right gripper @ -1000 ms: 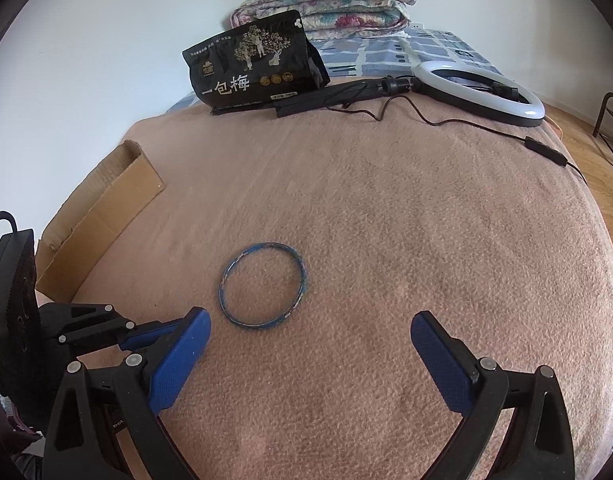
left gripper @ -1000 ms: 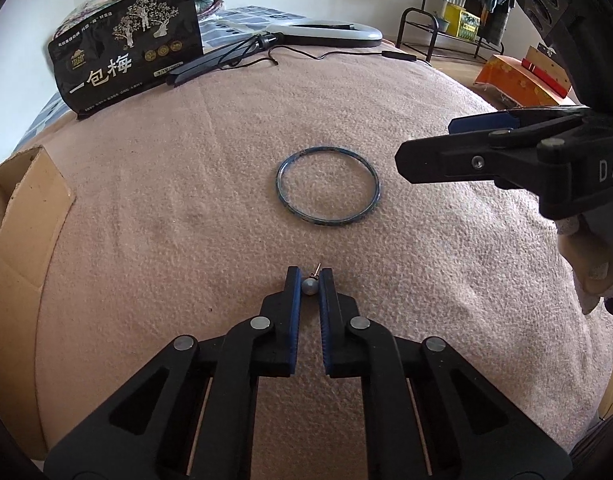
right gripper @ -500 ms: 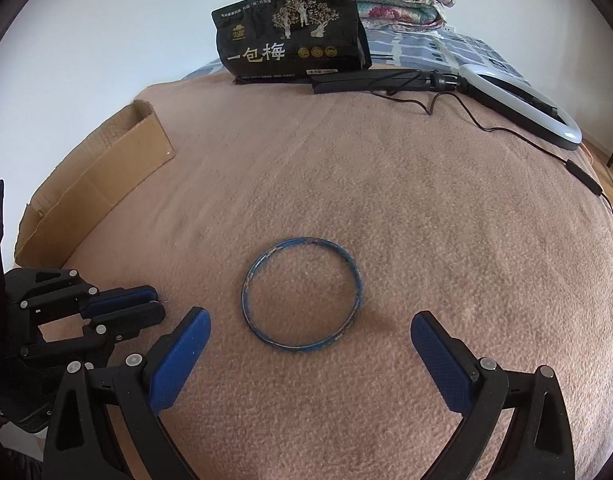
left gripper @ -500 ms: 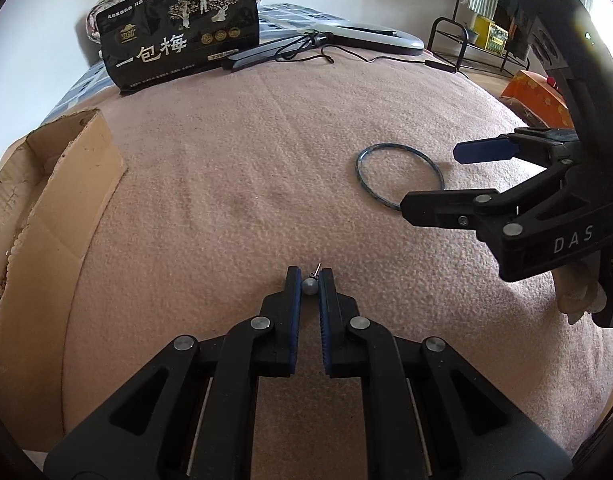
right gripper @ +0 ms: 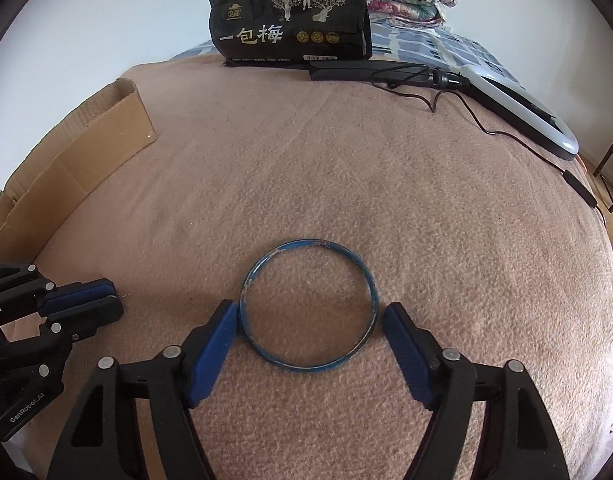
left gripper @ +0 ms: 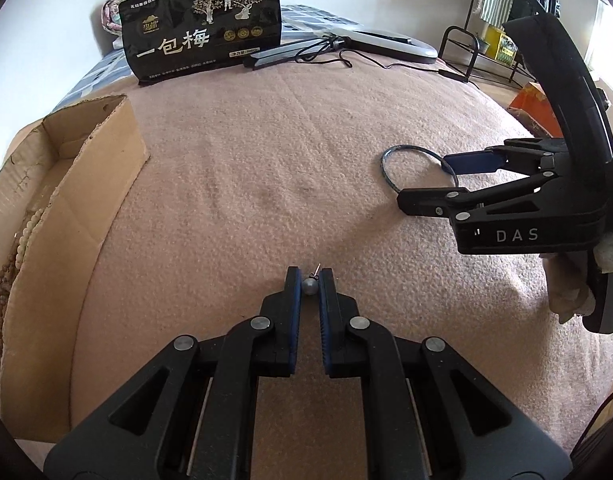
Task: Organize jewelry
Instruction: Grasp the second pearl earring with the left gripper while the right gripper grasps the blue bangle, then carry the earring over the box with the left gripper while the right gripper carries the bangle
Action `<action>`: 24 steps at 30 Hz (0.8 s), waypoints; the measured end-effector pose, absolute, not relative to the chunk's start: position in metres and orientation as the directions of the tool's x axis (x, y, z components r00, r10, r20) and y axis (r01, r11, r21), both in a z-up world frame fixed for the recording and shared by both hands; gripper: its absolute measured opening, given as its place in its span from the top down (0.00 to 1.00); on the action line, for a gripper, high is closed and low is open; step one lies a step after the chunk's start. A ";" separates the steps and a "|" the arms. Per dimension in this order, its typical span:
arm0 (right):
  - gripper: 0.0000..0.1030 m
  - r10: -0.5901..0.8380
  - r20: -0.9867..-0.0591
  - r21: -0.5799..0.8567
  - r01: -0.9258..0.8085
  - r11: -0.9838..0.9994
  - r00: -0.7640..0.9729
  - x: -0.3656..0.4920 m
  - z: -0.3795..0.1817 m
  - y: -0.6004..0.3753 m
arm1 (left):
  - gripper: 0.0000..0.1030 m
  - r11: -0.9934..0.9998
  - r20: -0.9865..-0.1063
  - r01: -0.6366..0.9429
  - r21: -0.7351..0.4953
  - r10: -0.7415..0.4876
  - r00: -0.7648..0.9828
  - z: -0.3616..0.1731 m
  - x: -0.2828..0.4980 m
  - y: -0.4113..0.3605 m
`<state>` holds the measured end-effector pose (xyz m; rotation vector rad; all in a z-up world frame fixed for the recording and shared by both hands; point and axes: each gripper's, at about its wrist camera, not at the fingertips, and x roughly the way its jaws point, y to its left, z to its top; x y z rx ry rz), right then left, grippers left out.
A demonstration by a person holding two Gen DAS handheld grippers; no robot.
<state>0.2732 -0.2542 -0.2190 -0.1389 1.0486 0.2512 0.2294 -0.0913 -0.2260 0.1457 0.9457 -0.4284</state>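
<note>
Left gripper (left gripper: 309,280): clamped on a small grey pearl earring (left gripper: 309,286), its pin poking out past the tips; pointing steeply down over the blanket (left gripper: 266,184)
Right gripper (right gripper: 310,318): jaws just closing, part open, astride the blue bangle (right gripper: 308,306); left pad at its rim, right pad just clear; tilted downward
Bangle: flat on the blanket, mid-bed
Cardboard box (left gripper: 66,208): at the bed's left edge; beads inside

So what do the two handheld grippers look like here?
Both the left gripper and the right gripper are black plastic linkages with silver rivets and blue ribbed pads on the jaws. The right body reads "DAS", the left "GenRobot.AI".
</note>
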 end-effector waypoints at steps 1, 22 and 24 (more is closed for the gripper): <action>0.30 0.142 -0.870 0.011 -0.270 0.963 0.472 0.273 -0.218 -0.255 | 0.93 0.907 -0.810 0.416 -0.066 -0.292 0.509 -0.225 0.229 -0.091; 0.30 0.163 -0.812 0.003 -0.275 0.962 0.561 0.235 -0.160 -0.236 | 0.93 0.922 -0.751 0.375 -0.091 -0.311 0.582 -0.174 0.204 -0.066; 0.30 0.172 -0.803 0.006 -0.280 0.960 0.571 0.230 -0.151 -0.232 | 0.93 0.923 -0.745 0.375 -0.086 -0.309 0.590 -0.168 0.201 -0.065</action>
